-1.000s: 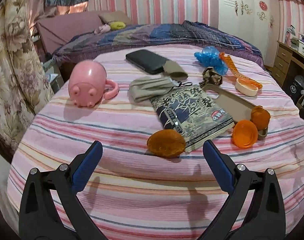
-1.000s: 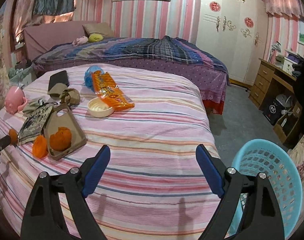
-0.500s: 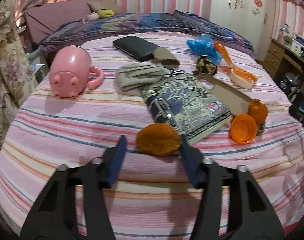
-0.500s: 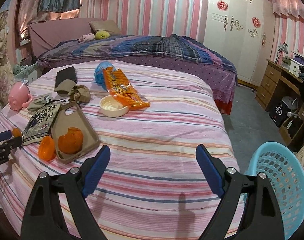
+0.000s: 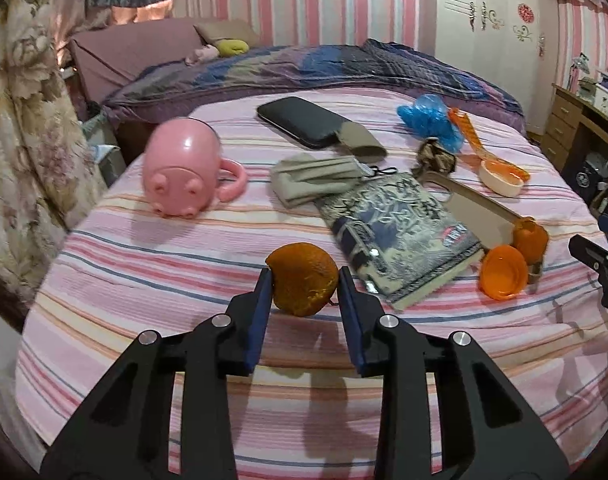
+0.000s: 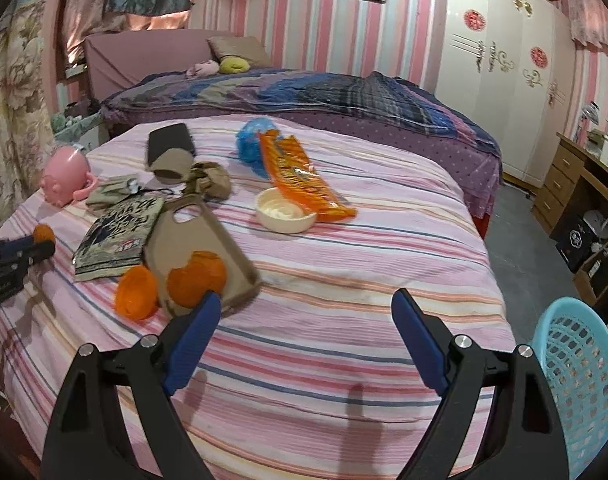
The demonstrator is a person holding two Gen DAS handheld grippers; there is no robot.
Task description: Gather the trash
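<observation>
Near the front edge of the striped bed (image 5: 152, 280), a domed piece of orange peel (image 5: 305, 279) sits between the blue pads of the left gripper (image 5: 305, 294). The jaws are closing on it, and both pads already appear to touch its flanks. The peel looks light, hollow and a little springy, so it probably needs only a gentle squeeze across its widest part; too hard a pinch may fold it, and its waxy skin could slip out forward if it is held only at the rim.

Just beside it, to the right, lies a patterned book (image 5: 399, 236), close enough that a careless lift might nudge its corner. Beyond the book are two more orange peel pieces (image 6: 196, 280), one resting on a tan phone case (image 6: 208, 236) and one just beside it on the sheet. Farther back are an orange snack wrapper (image 6: 304, 178), a small cream bowl (image 6: 286, 214) touching the wrapper's edge, and a crumpled blue plastic bag (image 6: 250, 142).

A pink pig mug (image 5: 182, 172) lies on its side well to the left.

Hovering over bare sheet, the right gripper (image 6: 304, 334) has its jaws spread wide with nothing between them. A light blue basket (image 6: 575, 372) stands off the bed's right side, a likely place for the trash.
</observation>
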